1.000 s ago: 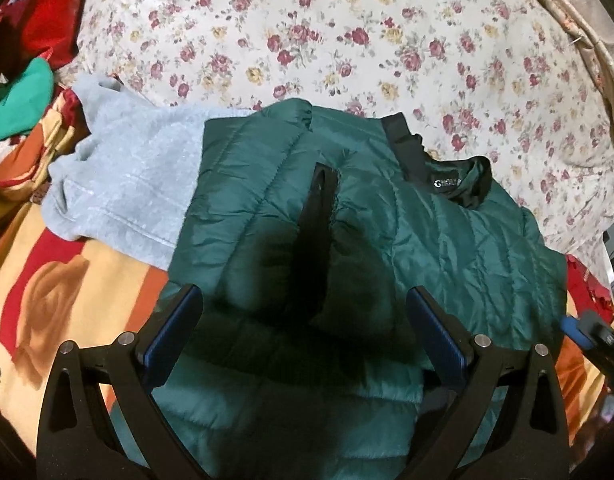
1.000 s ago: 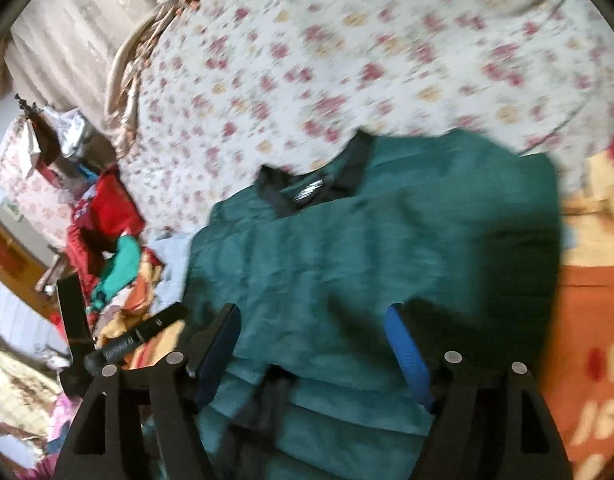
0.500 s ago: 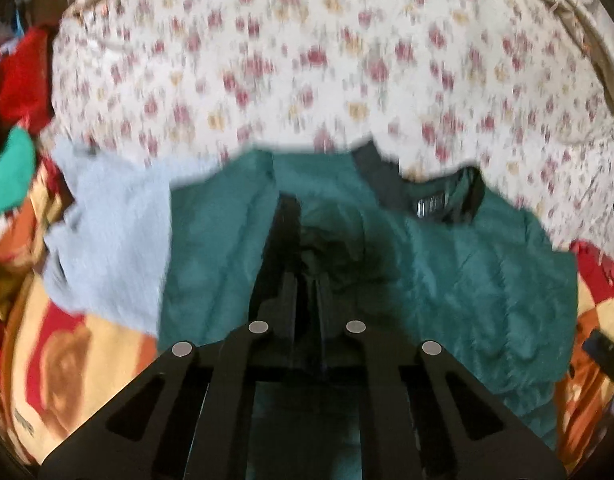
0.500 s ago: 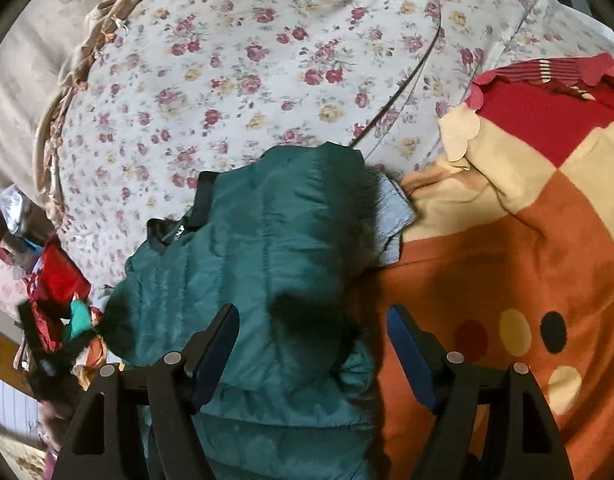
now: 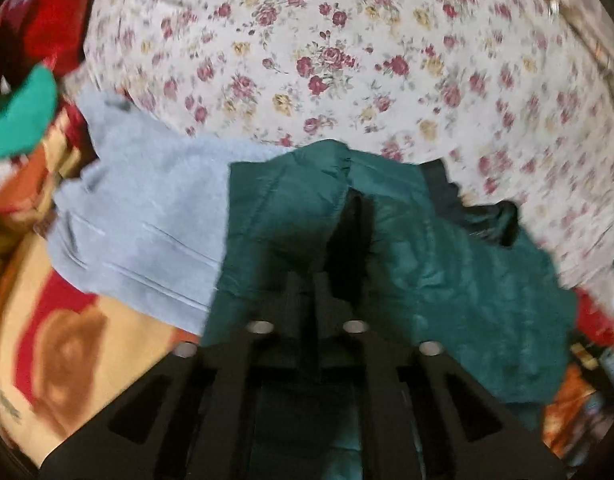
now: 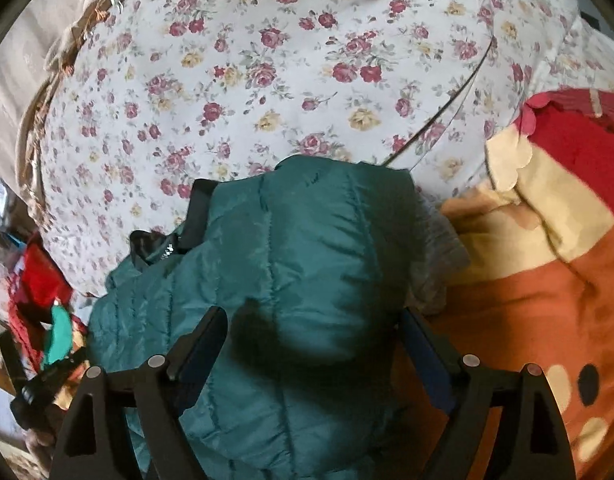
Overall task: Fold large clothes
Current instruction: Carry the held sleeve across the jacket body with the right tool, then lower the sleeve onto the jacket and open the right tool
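Observation:
A dark green quilted jacket (image 5: pixel 447 280) with a black collar lies folded on the bed; it also shows in the right wrist view (image 6: pixel 291 264). My left gripper (image 5: pixel 307 280) is shut, its fingers pressed together over the jacket's near edge; whether it pinches the fabric I cannot tell. My right gripper (image 6: pixel 311 340) is open, its blue-padded fingers (image 6: pixel 199 344) straddling the jacket's near end just above it.
A light grey garment (image 5: pixel 147 216) lies left of the jacket, partly under it. A floral sheet (image 5: pixel 347 60) covers the bed behind. An orange and red blanket (image 6: pixel 547 280) lies to the right. Red and teal clothes (image 5: pixel 23 112) are piled far left.
My left gripper went from wide open to shut over the jacket's edge. The right gripper swung to the jacket's right side and came closer over it, staying open.

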`<control>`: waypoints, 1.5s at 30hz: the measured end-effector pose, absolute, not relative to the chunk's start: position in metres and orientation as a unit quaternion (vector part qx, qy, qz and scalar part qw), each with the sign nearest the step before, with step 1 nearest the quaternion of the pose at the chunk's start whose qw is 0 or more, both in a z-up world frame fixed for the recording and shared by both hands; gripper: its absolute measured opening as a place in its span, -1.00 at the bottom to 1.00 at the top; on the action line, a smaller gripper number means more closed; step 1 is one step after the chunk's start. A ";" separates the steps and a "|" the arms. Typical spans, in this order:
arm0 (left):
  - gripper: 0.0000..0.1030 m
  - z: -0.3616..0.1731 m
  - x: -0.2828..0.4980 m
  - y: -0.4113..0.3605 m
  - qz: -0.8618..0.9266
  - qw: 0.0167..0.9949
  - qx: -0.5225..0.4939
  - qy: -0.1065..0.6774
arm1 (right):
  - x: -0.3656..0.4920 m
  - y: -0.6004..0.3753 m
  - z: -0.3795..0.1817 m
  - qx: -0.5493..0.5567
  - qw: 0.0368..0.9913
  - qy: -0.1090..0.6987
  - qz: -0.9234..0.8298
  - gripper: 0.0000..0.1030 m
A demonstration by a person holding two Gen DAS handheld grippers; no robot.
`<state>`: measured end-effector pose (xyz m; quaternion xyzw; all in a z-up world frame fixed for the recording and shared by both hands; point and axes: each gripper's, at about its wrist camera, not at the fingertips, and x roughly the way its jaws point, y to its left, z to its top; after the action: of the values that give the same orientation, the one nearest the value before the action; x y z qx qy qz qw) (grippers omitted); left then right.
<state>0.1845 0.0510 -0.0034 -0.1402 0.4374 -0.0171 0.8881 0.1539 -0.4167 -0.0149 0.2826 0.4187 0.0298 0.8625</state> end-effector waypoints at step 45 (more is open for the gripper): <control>-0.22 -0.039 0.190 -0.001 -0.012 0.890 -0.011 0.456 | 0.180 -0.415 -0.022 0.204 0.880 0.428 -0.018 0.16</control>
<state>0.1900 -0.0010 -0.0387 -0.0112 0.4557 -0.0116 0.8900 0.1796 -0.4145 -0.0220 0.2036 0.4284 -0.0181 0.8802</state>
